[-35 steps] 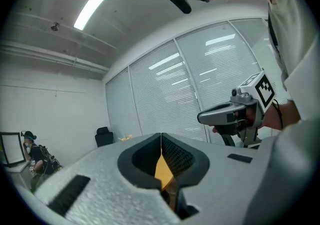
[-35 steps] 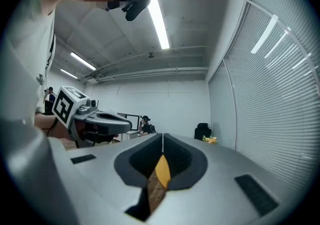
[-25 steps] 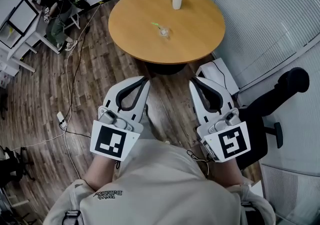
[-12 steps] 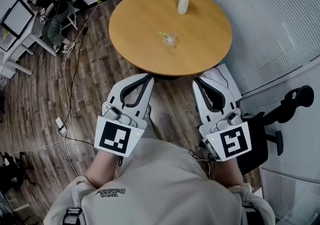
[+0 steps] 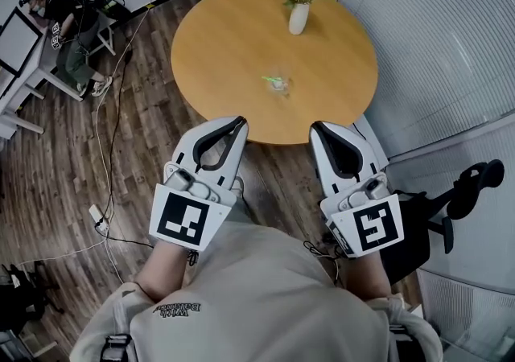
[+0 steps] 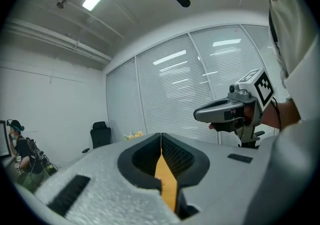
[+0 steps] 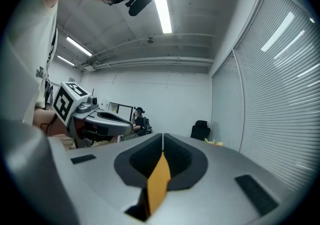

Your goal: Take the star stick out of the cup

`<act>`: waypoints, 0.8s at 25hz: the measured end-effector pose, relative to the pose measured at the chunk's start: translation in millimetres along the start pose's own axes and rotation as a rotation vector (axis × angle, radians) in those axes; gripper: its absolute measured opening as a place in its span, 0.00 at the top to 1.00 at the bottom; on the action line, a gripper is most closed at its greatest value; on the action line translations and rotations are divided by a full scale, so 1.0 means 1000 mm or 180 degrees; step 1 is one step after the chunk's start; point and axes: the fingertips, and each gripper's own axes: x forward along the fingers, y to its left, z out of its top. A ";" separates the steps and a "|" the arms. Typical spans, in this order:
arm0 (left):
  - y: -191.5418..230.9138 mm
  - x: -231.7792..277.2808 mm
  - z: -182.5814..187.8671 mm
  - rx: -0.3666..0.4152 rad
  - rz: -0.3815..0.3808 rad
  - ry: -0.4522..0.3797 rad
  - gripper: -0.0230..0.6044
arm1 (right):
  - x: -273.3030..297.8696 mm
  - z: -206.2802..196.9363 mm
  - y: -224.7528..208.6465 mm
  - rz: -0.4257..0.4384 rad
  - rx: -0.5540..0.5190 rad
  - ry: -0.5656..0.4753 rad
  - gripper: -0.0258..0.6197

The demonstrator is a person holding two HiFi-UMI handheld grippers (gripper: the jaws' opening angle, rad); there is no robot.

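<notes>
A small clear cup (image 5: 278, 84) stands near the middle of the round wooden table (image 5: 225, 39), with the green star stick (image 5: 272, 78) leaning out of it to the left. My left gripper (image 5: 239, 121) is shut and empty, its tip just over the table's near edge. My right gripper (image 5: 315, 126) is shut and empty too, alongside at the same edge. Both point level toward the table, well short of the cup. In the left gripper view the jaws (image 6: 161, 139) meet with only tabletop showing behind them. The right gripper view shows the same (image 7: 162, 141).
A white vase of flowers (image 5: 298, 13) stands at the table's far side. A black office chair (image 5: 459, 195) is at the right by the blinds. A person sits at a desk (image 5: 68, 26) at the far left, and cables (image 5: 109, 119) run across the wooden floor.
Both grippers have moved forward together, from over the floor up to the table's near edge. The cup and vase now sit closer in the head view. Both stay shut.
</notes>
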 end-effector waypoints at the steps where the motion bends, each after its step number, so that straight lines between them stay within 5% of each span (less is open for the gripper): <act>1: 0.009 0.006 0.000 0.0011 -0.0022 -0.0003 0.92 | 0.009 0.001 -0.005 -0.0026 -0.0002 0.0005 0.91; 20: 0.135 0.093 -0.019 0.0072 -0.0544 -0.0043 0.92 | 0.147 -0.004 -0.054 -0.0533 -0.0028 0.0172 0.91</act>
